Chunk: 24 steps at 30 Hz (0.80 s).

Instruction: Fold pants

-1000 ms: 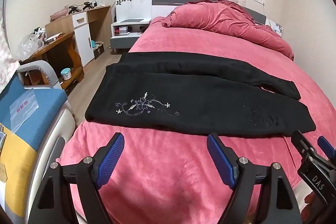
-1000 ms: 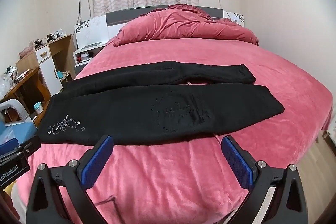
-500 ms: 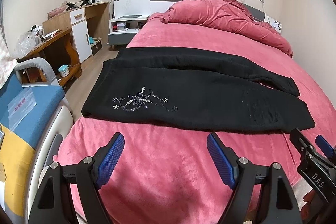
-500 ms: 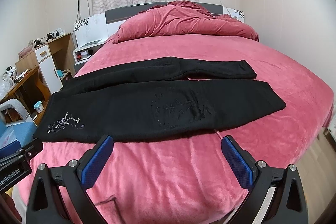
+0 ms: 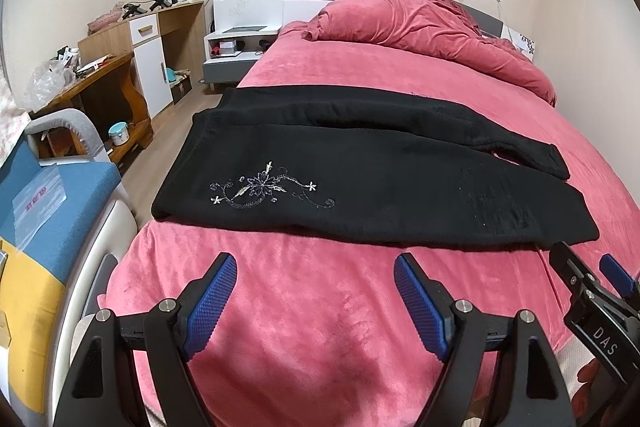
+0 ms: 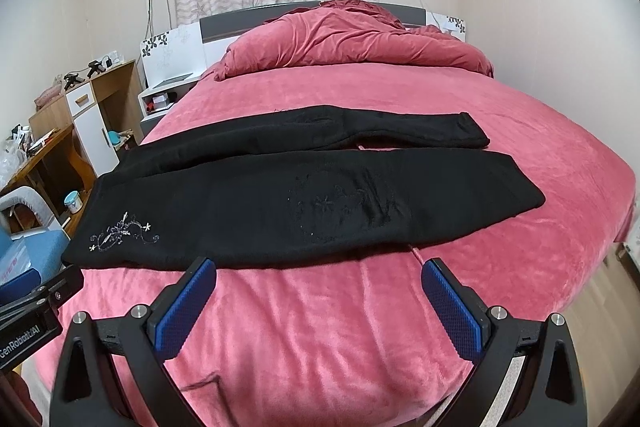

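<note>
One pair of black pants (image 5: 360, 179) lay flat across the pink bed (image 5: 320, 327), both legs stretched sideways, the waist end toward nine o'clock and the two cuffs toward three. One silver floral embroidery (image 5: 266, 187) sat near the waist, and a second, fainter one (image 6: 344, 205) showed mid-leg in the right wrist view. The far leg ran narrower and stopped shorter than the near one.

Two grippers were in play. The left gripper (image 5: 316, 301) hung at six o'clock with its blue pads (image 5: 208, 301) spread wide, nothing between them. The right gripper (image 6: 318, 307) matched it, fingers wide apart and holding nothing; its tip also poked in at four o'clock in the left view.

One bunched red duvet (image 6: 352, 39) was heaped at twelve o'clock against the headboard. At ten o'clock, one nightstand (image 5: 236, 47) held small items in its open shelf; what they were I could not tell. One wooden desk (image 5: 108, 83) carried clutter, with one small teal pot (image 5: 119, 133) on its low shelf.

A bare band of blanket separated the near pant edge from both grippers. The waist corner at nine o'clock sat right at the mattress edge.
</note>
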Available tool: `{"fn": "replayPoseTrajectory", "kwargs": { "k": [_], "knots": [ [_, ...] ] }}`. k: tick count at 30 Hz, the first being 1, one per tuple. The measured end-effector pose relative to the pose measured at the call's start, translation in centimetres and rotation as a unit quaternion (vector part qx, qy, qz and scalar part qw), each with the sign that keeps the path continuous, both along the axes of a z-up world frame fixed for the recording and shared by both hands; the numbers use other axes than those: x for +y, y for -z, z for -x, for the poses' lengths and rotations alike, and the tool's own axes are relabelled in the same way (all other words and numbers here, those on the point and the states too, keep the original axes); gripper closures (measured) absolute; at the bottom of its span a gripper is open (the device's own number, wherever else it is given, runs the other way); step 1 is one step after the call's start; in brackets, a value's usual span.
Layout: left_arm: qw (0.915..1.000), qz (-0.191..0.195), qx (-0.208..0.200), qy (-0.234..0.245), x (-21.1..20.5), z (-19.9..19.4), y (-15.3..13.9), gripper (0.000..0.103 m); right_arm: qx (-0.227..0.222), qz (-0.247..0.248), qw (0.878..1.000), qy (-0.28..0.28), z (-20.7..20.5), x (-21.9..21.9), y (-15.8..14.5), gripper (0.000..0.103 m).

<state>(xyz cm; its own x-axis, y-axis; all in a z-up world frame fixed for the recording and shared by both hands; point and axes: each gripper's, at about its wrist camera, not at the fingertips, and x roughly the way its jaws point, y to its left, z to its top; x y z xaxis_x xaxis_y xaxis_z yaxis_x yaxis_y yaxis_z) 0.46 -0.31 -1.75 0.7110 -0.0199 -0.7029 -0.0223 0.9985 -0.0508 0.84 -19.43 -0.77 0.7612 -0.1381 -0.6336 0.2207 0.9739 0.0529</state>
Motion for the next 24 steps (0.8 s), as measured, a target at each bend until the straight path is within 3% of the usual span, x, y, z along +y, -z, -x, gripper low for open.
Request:
{"fn": "replayPoseTrajectory", "kwargs": {
  "k": [24],
  "knots": [
    [0.9999,0.000,0.016,0.006,-0.37,-0.24,0.79,0.020,0.012,0.000,1.000,0.003,-0.37,-0.33,0.67,0.000]
  ]
}}
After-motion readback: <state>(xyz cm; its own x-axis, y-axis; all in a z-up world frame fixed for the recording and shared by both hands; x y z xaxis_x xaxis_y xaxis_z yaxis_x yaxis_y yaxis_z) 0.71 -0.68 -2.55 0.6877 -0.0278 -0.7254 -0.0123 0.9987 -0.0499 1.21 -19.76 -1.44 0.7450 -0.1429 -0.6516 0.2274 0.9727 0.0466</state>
